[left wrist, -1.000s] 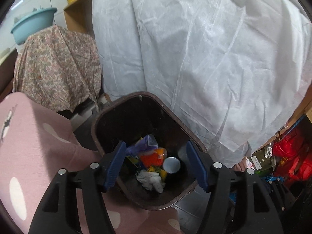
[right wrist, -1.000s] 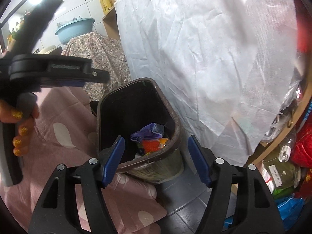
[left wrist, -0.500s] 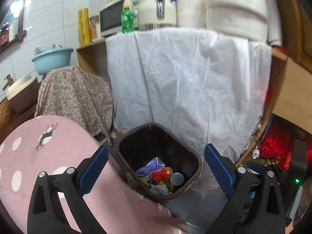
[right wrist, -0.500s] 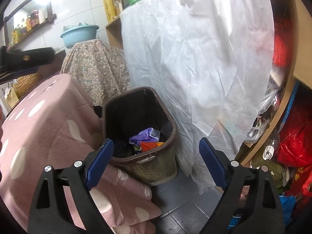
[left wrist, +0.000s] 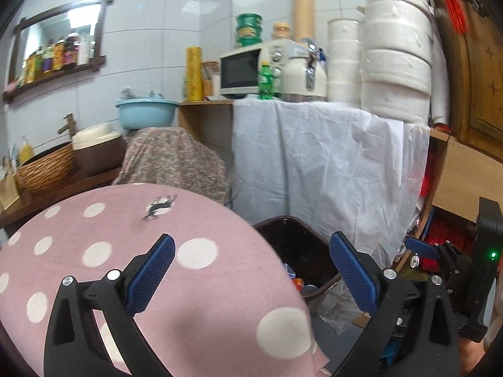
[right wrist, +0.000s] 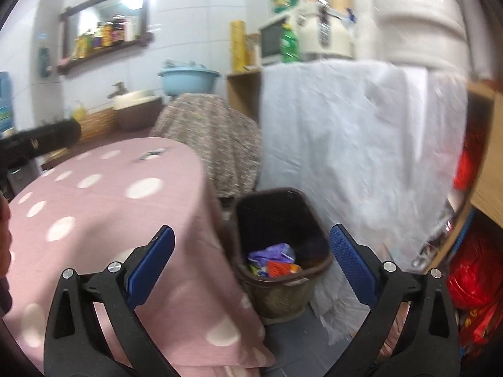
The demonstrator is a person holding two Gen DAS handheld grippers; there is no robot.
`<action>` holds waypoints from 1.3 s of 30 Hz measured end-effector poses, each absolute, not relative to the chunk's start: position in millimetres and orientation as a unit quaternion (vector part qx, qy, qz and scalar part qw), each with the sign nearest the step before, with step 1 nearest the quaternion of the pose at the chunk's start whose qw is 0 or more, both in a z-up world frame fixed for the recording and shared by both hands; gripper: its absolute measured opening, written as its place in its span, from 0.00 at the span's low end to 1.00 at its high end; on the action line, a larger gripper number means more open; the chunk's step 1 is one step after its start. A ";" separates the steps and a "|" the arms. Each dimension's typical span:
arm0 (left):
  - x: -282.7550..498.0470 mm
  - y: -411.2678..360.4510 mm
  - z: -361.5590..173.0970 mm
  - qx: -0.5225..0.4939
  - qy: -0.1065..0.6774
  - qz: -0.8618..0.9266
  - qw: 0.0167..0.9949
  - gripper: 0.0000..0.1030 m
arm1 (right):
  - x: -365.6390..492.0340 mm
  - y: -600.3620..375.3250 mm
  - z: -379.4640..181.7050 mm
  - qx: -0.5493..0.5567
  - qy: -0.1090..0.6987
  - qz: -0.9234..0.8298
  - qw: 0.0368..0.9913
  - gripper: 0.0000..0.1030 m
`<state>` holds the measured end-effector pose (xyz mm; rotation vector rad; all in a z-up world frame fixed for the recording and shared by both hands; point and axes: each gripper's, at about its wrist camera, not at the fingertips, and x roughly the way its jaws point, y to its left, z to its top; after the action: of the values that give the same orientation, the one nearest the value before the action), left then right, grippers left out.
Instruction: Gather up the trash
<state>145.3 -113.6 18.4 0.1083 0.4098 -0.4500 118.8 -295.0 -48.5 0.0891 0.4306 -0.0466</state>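
A dark brown trash bin (right wrist: 279, 216) stands on the floor beside a table under a pink polka-dot cloth (right wrist: 103, 207). Inside it lie a purple wrapper (right wrist: 273, 251) and orange trash (right wrist: 278, 268). In the left wrist view the bin (left wrist: 298, 245) is partly hidden by the pink tablecloth (left wrist: 141, 238). My left gripper (left wrist: 251, 270) is open and empty, above the table edge. My right gripper (right wrist: 250, 267) is open and empty, above and short of the bin. The right gripper also shows at the right edge of the left wrist view (left wrist: 421, 248).
A white sheet (right wrist: 339, 144) hangs behind the bin over a shelf bearing a microwave (left wrist: 242, 70), a kettle (left wrist: 303, 75) and a green bottle (left wrist: 265, 80). A floral-covered object (left wrist: 173, 163) and a blue basin (left wrist: 146, 113) stand at the left. Red bags (right wrist: 471, 276) fill the right.
Both grippers have lifted and pulled back from the bin, opening wider. The views have tilted up, so the wall, shelves and tabletop show.
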 end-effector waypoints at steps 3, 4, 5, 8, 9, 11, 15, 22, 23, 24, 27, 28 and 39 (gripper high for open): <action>128.6 -84.6 18.1 0.040 0.188 -0.200 0.961 0.95 | 106.7 -266.5 -35.9 0.025 0.193 -0.001 0.981 0.94; 122.0 -74.4 17.2 0.038 0.184 -0.186 0.964 0.95 | 102.3 -257.6 -32.0 0.018 0.186 0.006 0.982 0.94; 115.7 -65.1 16.3 0.036 0.181 -0.172 0.968 0.95 | 98.7 -249.6 -28.3 0.015 0.180 0.013 0.984 0.94; 98.2 -39.7 14.2 0.022 0.169 -0.130 0.977 0.95 | 86.0 -224.6 -19.2 0.014 0.169 0.044 0.985 0.94; 92.3 -31.6 13.7 0.015 0.166 -0.117 0.979 0.95 | 82.8 -219.2 -17.9 0.015 0.166 0.051 0.985 0.94; 79.8 -17.4 13.1 0.003 0.158 -0.093 0.983 0.95 | 73.5 -206.0 -15.8 0.022 0.155 0.074 0.985 0.94; 56.2 1.5 14.3 0.009 0.142 -0.045 0.989 0.95 | 57.7 -182.0 -11.6 0.016 0.134 0.100 0.986 0.94; 23.3 19.7 7.7 0.007 0.134 0.003 0.991 0.95 | 37.6 -160.2 -5.8 0.014 0.118 0.132 0.984 0.94; 20.3 21.2 7.4 0.011 0.130 0.012 0.991 0.95 | 34.8 -158.9 -5.8 0.015 0.117 0.136 0.984 0.94; 17.8 23.2 7.7 0.014 0.126 0.024 0.992 0.95 | 33.3 -158.8 -6.3 0.015 0.118 0.139 0.983 0.94; 13.0 30.0 7.1 0.012 0.127 0.041 0.991 0.95 | 24.9 -155.9 -8.2 0.008 0.116 0.137 0.984 0.94; 12.0 31.6 6.4 0.009 0.128 0.043 0.991 0.95 | 22.6 -156.5 -8.4 0.006 0.115 0.135 0.984 0.94; 5.8 31.2 5.2 0.007 0.123 0.048 0.991 0.95 | 14.4 -166.2 -10.2 0.012 0.108 0.136 0.985 0.94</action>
<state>5.8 31.2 5.2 0.0148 0.2471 0.0965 14.4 -166.2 -10.2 0.0249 0.2179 0.2739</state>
